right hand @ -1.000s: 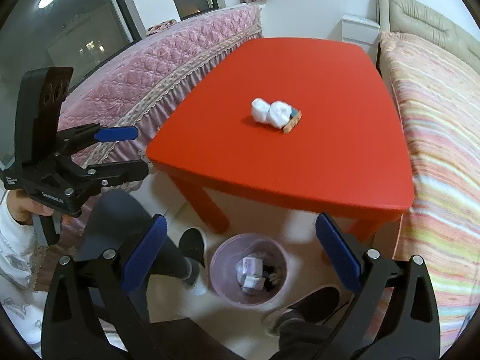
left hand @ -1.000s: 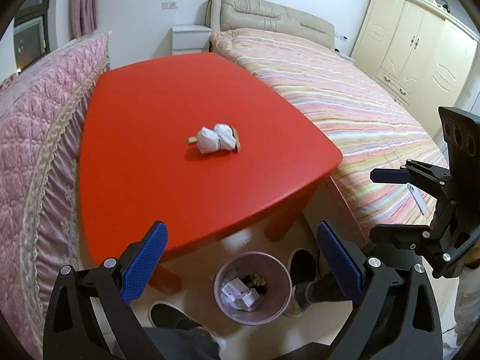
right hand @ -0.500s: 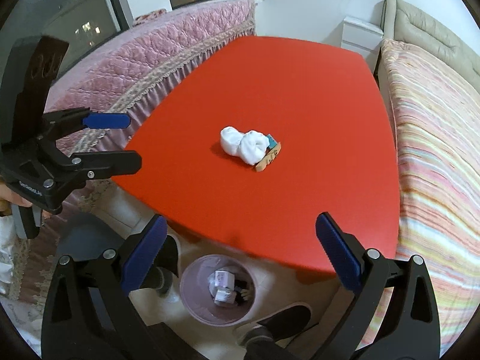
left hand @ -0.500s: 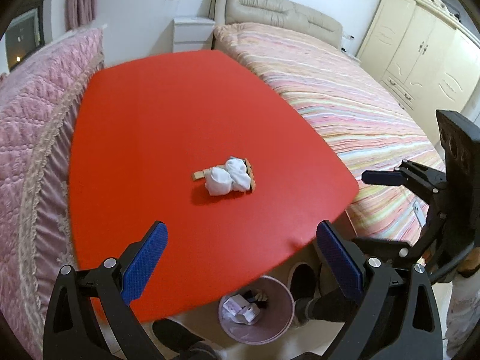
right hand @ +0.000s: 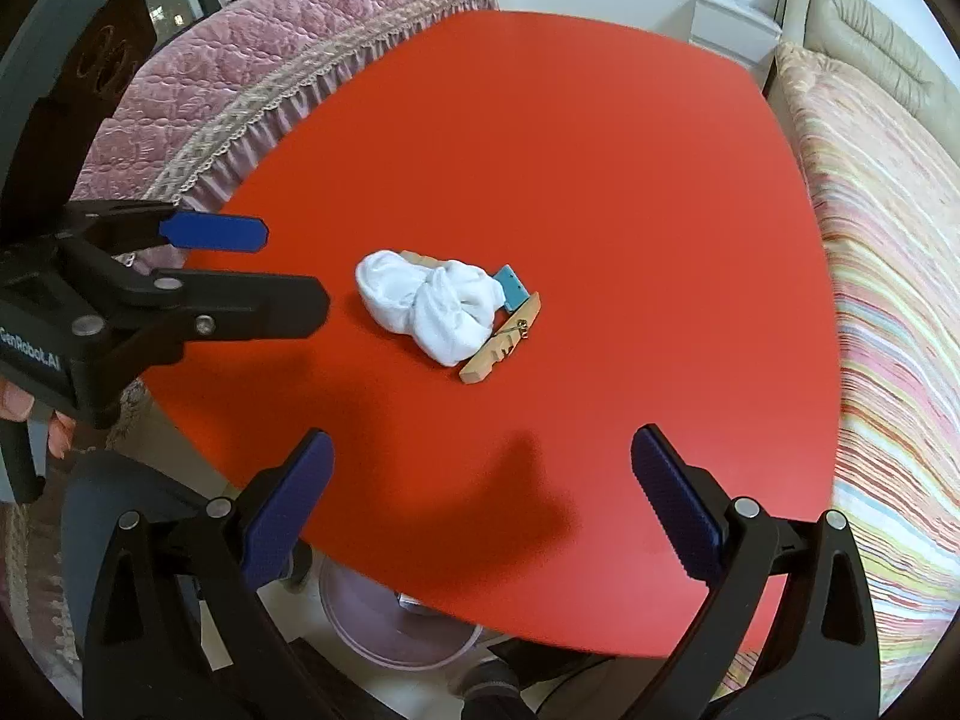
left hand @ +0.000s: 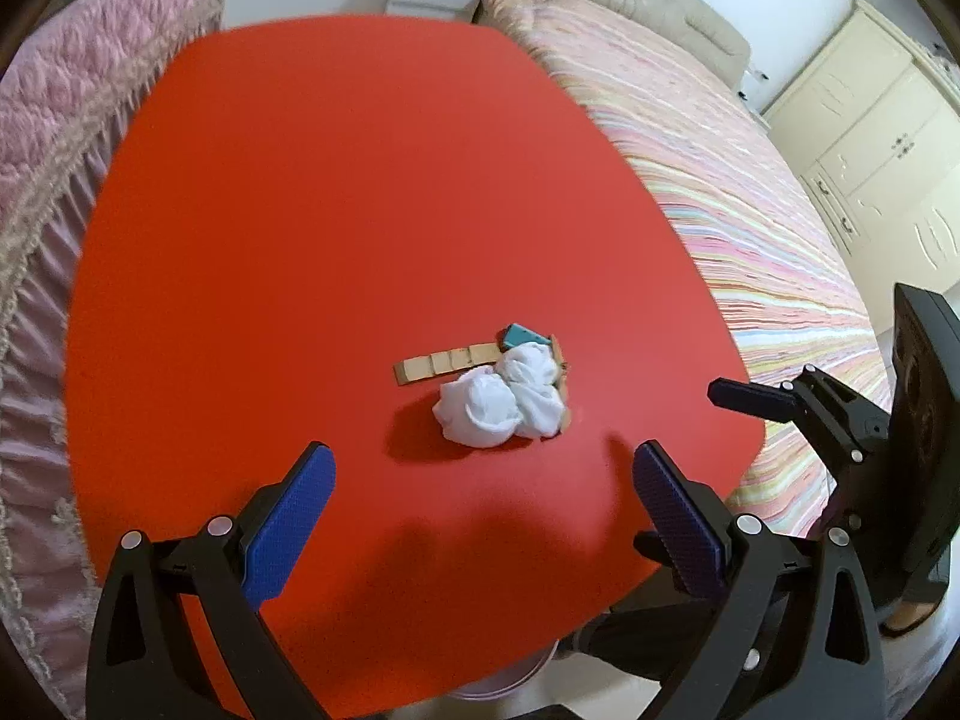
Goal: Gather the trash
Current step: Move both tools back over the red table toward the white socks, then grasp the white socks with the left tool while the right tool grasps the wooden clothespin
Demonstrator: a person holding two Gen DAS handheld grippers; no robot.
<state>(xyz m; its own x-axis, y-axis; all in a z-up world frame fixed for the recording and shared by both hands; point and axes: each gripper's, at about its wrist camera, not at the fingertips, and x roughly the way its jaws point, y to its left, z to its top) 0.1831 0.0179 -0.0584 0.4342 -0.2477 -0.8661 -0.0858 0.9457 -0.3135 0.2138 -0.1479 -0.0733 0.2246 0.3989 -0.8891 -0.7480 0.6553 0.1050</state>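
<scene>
Red table (left hand: 360,192) bare around crumpled tissue (left hand: 498,399); wooden strips (left hand: 447,363) touching tissue.

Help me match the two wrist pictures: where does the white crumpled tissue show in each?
Left wrist: white crumpled tissue slightly right of centre, ahead of the open left tool.
Right wrist: tissue left of centre.
Shared landmark: the teal piece beside it on the red table.

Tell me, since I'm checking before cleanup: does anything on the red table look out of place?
Yes: a crumpled white wad lies mid-table on a notched wooden strip and a small teal piece, heaped together like litter.
</scene>
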